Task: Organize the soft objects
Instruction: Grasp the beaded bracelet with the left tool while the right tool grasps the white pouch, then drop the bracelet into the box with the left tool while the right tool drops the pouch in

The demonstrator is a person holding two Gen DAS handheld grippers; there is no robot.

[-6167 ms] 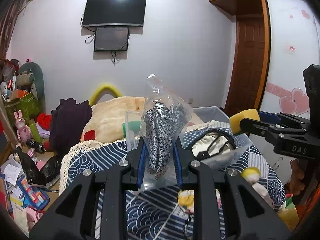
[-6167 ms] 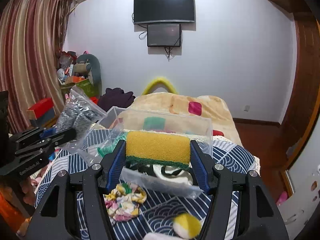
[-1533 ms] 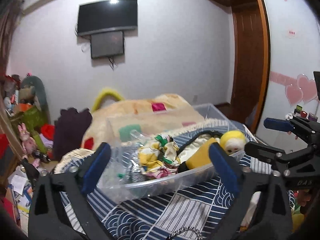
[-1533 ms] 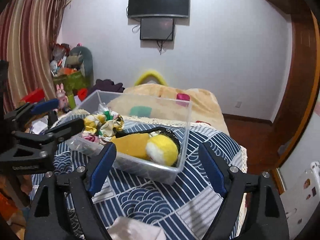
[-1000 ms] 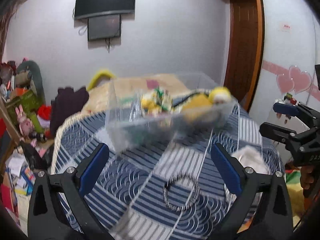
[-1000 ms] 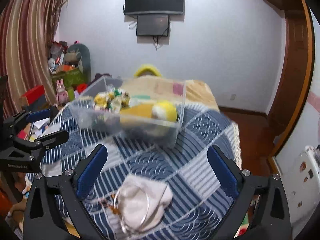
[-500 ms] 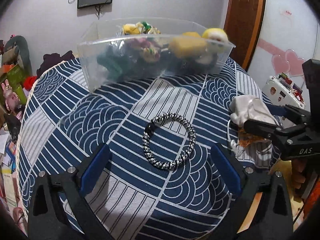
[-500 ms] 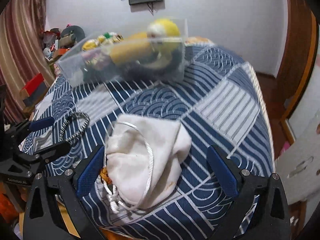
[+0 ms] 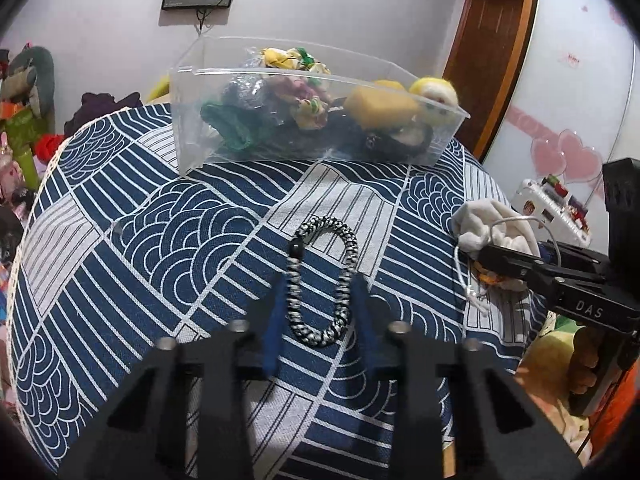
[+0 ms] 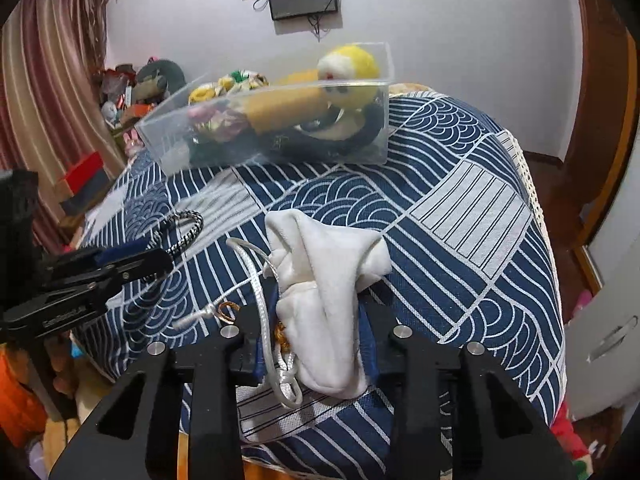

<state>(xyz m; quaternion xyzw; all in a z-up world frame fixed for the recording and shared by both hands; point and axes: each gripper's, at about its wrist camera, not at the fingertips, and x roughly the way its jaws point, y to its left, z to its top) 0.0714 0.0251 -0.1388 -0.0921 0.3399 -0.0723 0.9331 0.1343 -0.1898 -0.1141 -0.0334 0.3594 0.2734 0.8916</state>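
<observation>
Both grippers have closed in since half a second ago: the left gripper (image 9: 320, 300) now pinches the near end of the black-and-white braided bracelet (image 9: 323, 276), squeezing the ring into a narrow loop on the blue patterned cloth (image 9: 160, 240), and the right gripper (image 10: 316, 320) is clamped on the white drawstring pouch (image 10: 324, 280). From the left wrist view the pouch lies at 3 o'clock of the bracelet, while the clear plastic bin (image 9: 188, 120), holding a yellow sponge (image 9: 380, 110) and a yellow ball (image 9: 434, 90), sits at 12 o'clock, well apart.

Left tool (image 9: 318, 304) pinching braided loop (image 9: 323, 276), right tool (image 9: 516, 260) gripping white pouch (image 9: 490, 228), clear bin (image 9: 192, 120) behind
</observation>
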